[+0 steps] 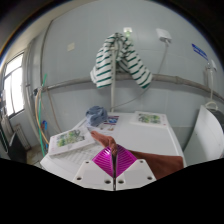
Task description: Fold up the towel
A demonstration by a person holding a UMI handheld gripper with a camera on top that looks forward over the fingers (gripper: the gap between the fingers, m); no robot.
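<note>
While nothing sits between the pads, the scene reads like this, near to far:

Gripper (113, 158): bottom centre of the frame; the magenta pads (107, 160) meet in a narrow wedge with no visible gap, pinched together on nothing I can make out.

Brown strip (140, 156): a brown-orange band runs from just behind the fingertips toward the lower right (cloth or a strap; too unclear to say which).

Table (130, 135): white top, middle of the frame, just ahead of the fingers.

Tray (72, 141): left of centre on the table; a shallow white one holding flat greenish printed packets.

Blue thing (95, 114): small and rounded, behind the tray; I cannot tell whether it holds anything.

Packets (148, 118): more flat printed pieces near the table's far edge, right of centre.

Towel (120, 58): upper centre, green-and-white striped, draped over a thin stand and hanging well beyond the fingers.

Handling: judged soft, light and limp, so it will sag and bunch. A hanging corner or lower hem looks the best grip.
</note>
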